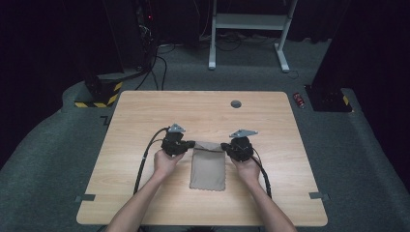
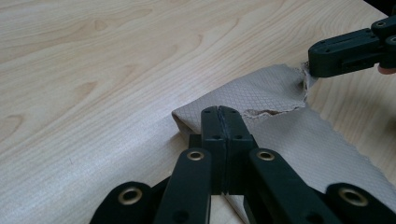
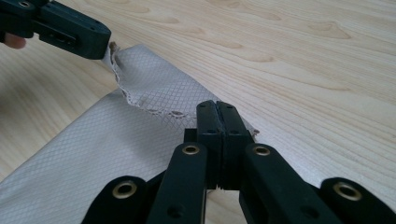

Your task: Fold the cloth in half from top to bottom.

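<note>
Cloth (image 1: 208, 166): one beige piece with a fine diamond weave and pinked zigzag edges, lying near the middle of the wooden table (image 1: 145, 116), slightly toward our side, between our two hands. We have both far corners pinched. Left gripper (image 1: 190, 144) is clenched on the far left corner, right gripper (image 1: 225, 145) clenched on the far right one, and in each gripper view the jaws are pressed together with fabric caught at the tips. The far edge is folded over toward us, so a narrow flap lies doubled on top. We judge it as light, thin and floppy: it sags between the two grips, keeps no shape and will drag or wrinkle if we pull unevenly. Not fragile, but the pinked edge frays a little, so grip just inside the corners rather than on the teeth. Keep both corners level and in step. Count: one cloth, two grippers, one table, one grey cable grommet (image 1: 235, 103) near the far edge, two tape marks (image 1: 85, 197) on the near corners.
</note>
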Demonstrator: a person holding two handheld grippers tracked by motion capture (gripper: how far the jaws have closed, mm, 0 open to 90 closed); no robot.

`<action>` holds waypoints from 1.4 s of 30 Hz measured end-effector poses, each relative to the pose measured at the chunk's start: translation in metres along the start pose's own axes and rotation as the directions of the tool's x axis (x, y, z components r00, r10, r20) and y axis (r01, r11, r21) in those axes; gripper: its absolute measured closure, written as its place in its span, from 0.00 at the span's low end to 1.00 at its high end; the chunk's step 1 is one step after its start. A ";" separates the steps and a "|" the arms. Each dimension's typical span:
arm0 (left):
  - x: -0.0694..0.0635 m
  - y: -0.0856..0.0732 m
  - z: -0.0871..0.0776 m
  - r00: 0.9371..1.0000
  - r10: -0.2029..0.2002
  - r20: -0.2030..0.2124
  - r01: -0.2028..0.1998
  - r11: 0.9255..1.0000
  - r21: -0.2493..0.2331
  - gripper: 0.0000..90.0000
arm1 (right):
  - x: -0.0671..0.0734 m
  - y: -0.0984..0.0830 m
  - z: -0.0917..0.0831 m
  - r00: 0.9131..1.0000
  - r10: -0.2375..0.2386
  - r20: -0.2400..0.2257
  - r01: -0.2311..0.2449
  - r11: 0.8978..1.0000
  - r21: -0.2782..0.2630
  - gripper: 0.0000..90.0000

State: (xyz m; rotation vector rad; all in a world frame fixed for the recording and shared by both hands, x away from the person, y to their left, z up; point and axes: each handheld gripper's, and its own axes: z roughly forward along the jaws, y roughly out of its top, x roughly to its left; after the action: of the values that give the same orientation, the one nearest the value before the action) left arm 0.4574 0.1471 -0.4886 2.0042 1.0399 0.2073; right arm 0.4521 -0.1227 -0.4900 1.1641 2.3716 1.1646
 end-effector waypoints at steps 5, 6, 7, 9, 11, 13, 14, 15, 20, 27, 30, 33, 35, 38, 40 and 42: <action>-0.003 -0.005 -0.003 1.000 0.006 0.009 -0.006 1.000 0.001 1.00 | 0.005 -0.005 -0.005 1.000 -0.015 -0.015 0.015 1.000 -0.011 0.99; -0.004 -0.006 -0.003 1.000 -0.003 0.018 0.003 1.000 -0.002 1.00 | 0.005 -0.006 -0.006 1.000 -0.017 -0.019 0.017 1.000 -0.011 0.99; -0.005 -0.007 -0.004 1.000 -0.003 0.024 0.003 1.000 -0.002 1.00 | 0.006 -0.007 -0.007 1.000 -0.013 -0.021 0.012 1.000 -0.010 0.99; -0.007 -0.008 -0.005 1.000 0.009 0.030 -0.009 1.000 0.000 1.00 | 0.007 -0.009 -0.009 1.000 -0.012 -0.028 0.012 1.000 -0.018 0.99; -0.010 -0.010 -0.006 0.999 0.011 0.032 -0.011 1.000 -0.005 1.00 | 0.007 -0.011 -0.011 0.999 -0.008 -0.032 0.008 1.000 -0.020 0.99; -0.011 -0.012 -0.008 0.999 0.005 0.042 -0.004 1.000 -0.011 1.00 | 0.006 -0.014 -0.012 0.999 -0.005 -0.038 0.004 1.000 -0.027 0.99; -0.011 -0.013 -0.008 0.999 0.010 0.042 -0.009 1.000 -0.011 1.00 | 0.006 -0.015 -0.013 0.999 -0.005 -0.041 0.004 1.000 -0.028 0.99; -0.012 -0.014 -0.009 0.999 0.010 0.042 -0.009 1.000 -0.010 1.00 | 0.007 -0.016 -0.014 0.999 -0.003 -0.041 0.001 1.000 -0.028 0.99; -0.012 -0.017 -0.013 0.999 0.008 0.050 -0.007 1.000 -0.023 1.00 | 0.010 -0.017 -0.016 0.999 -0.009 -0.048 0.008 1.000 -0.030 0.99; -0.014 -0.021 -0.018 0.999 0.010 0.051 -0.009 0.999 -0.032 1.00 | 0.014 -0.017 -0.019 0.998 -0.021 -0.056 0.019 0.999 -0.026 0.99; -0.015 -0.023 -0.019 0.998 0.004 0.060 -0.002 0.999 -0.040 1.00 | 0.015 -0.019 -0.020 0.998 -0.024 -0.056 0.023 0.999 -0.027 0.99; -0.016 -0.025 -0.021 0.998 0.006 0.063 -0.004 0.999 -0.044 1.00 | 0.016 -0.019 -0.023 0.998 -0.021 -0.056 0.020 0.999 -0.027 0.99; -0.016 -0.025 -0.022 0.998 0.006 0.065 -0.003 0.999 -0.043 1.00 | 0.016 -0.019 -0.024 0.998 -0.026 -0.060 0.024 0.999 -0.033 0.99; -0.017 -0.025 -0.024 0.998 0.013 0.066 -0.010 0.999 -0.049 1.00 | 0.016 -0.019 -0.025 0.998 -0.028 -0.059 0.026 0.999 -0.031 0.99; -0.018 -0.025 -0.025 0.997 0.015 0.071 -0.011 0.999 -0.053 1.00 | 0.017 -0.020 -0.026 0.998 -0.025 -0.061 0.023 0.999 -0.030 0.99; -0.020 -0.025 -0.026 0.997 0.019 0.075 -0.015 0.999 -0.052 1.00 | 0.017 -0.021 -0.026 0.998 -0.028 -0.063 0.026 0.999 -0.032 0.99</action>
State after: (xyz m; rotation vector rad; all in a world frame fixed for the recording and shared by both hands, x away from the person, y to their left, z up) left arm 0.4173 0.1550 -0.4865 1.9598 0.9605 0.1645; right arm 0.4159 -0.1321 -0.4868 1.0970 2.3989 1.2428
